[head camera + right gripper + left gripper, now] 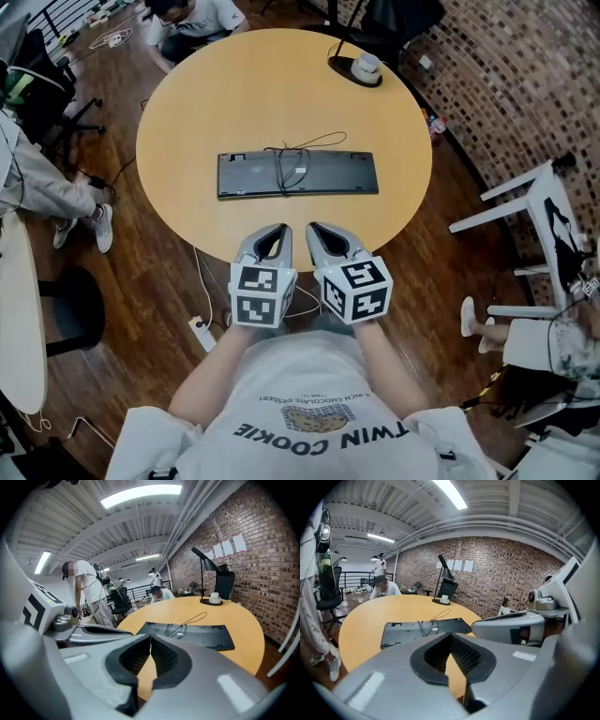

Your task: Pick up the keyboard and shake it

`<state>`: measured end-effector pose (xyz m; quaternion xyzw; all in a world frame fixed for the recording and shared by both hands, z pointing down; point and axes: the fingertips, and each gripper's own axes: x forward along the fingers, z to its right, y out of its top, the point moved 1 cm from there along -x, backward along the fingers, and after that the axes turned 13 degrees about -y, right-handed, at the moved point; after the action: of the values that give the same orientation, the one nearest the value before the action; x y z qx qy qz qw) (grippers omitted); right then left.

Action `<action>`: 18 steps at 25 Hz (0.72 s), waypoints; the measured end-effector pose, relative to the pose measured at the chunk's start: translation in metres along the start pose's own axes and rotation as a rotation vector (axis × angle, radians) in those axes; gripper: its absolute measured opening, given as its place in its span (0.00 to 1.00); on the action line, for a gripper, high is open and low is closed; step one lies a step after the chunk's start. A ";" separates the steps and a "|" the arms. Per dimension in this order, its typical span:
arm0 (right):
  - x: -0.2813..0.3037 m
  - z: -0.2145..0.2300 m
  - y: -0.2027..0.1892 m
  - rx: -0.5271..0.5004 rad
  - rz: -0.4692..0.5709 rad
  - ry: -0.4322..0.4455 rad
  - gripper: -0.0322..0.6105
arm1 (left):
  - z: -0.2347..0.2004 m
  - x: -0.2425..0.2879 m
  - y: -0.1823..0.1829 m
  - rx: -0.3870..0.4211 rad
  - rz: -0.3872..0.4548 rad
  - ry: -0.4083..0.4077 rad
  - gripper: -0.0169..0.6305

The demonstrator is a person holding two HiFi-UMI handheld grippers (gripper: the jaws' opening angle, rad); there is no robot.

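- keyboard (298, 174) lay flat near the middle of the round table (206, 84), long side across the operator's view; it appeared to rest key-side down, with its cable (302, 150) bundled loosely on top and one loop trailing onto the table behind it
- left gripper (276, 230) was clenched with nothing between its jaws; it hung over the table's near edge, well short of the keyboard
- right gripper (315, 230) was likewise clenched and empty, just beside the left one; both pointed toward the keyboard
- status, as judged: no contact made; pick-up not yet begun
- hazard 1: an approach with the jaws closed would only push the keyboard across the table; cause: jaws not opened before the reach
- hazard 2: the keyboard sat flush on the surface; a jaw could fail to get under an edge and skid over the casing
- hazard 3: a grip near the middle could pinch the cable; cause: the bundle lay across the centre
- hazard 4: a hold at one end only would likely let the far end sag or twist out during the shake; one gripper at each end looked safer
- hazard 5: the loose cable could whip about when shaken and snag a gripper or the desk lamp base (354, 69) at the far edge
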<state>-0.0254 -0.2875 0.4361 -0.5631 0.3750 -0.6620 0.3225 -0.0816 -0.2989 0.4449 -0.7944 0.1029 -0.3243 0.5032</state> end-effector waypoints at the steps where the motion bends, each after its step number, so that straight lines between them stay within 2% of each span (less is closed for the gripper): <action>1: 0.005 0.004 0.003 0.004 0.000 -0.007 0.05 | -0.006 0.003 0.003 -0.008 0.003 -0.001 0.03; 6: 0.028 0.027 0.008 0.022 -0.022 -0.017 0.05 | -0.028 0.020 0.010 -0.034 -0.005 0.000 0.03; 12: 0.073 0.073 0.014 0.034 -0.057 -0.036 0.07 | -0.080 0.039 0.016 -0.024 -0.050 0.073 0.06; 18: 0.116 0.147 0.017 0.098 -0.155 -0.025 0.13 | -0.165 0.060 0.020 -0.146 -0.088 0.159 0.21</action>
<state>0.1011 -0.4137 0.4925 -0.5820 0.2934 -0.6956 0.3022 -0.1343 -0.4581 0.4992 -0.8046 0.1308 -0.3995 0.4194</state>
